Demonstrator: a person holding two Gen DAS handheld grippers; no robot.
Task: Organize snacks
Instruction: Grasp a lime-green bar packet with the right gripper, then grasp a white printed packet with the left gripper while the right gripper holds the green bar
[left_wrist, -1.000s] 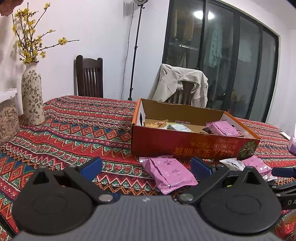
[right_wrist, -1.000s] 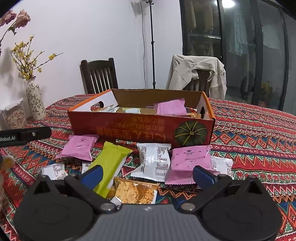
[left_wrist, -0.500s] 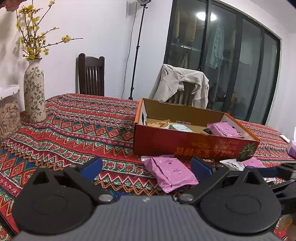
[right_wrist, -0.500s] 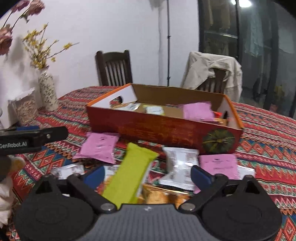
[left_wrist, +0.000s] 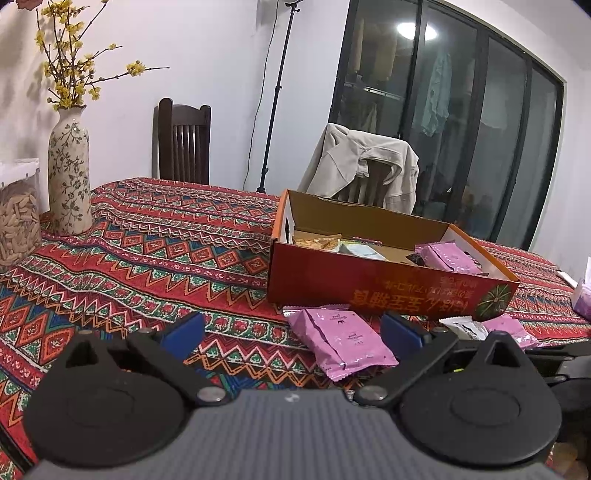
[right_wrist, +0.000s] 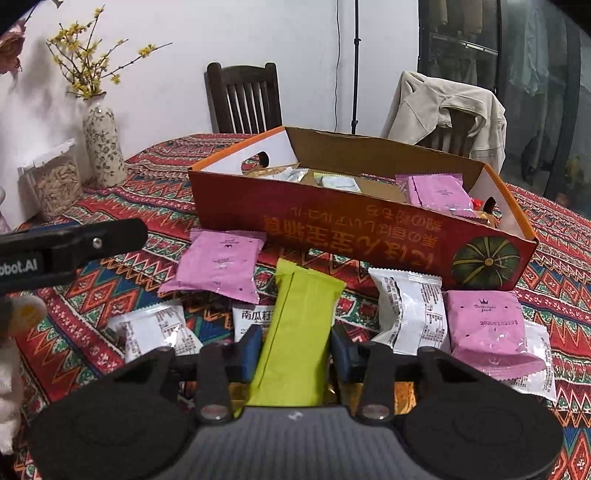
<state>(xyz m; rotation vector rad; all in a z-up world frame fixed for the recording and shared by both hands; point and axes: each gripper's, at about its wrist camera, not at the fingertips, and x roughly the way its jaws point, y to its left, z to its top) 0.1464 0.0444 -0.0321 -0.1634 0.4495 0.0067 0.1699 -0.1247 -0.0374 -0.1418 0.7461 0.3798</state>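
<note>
The right claw (right_wrist: 295, 349) was closing on a green snack bar (right_wrist: 295, 332) lying on the desk (right_wrist: 554, 240) among pink and white packets in front of the orange box (right_wrist: 332, 225), its pads at the bar's sides, while the left claw (left_wrist: 291, 332) hovered wide open and empty.

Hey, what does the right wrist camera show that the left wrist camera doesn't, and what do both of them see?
Only the right wrist view shows the long lime-green snack packet between the right gripper, whose jaws are closing on it, plus the white printed packets on the tablecloth.

Only the left wrist view shows the left gripper with its jaws wide open and nothing between them.

Both show the orange cardboard box holding snacks, the flat pink packet lying in front of it, the floral ceramic vase and the beige jacket draped on a chair.
</note>
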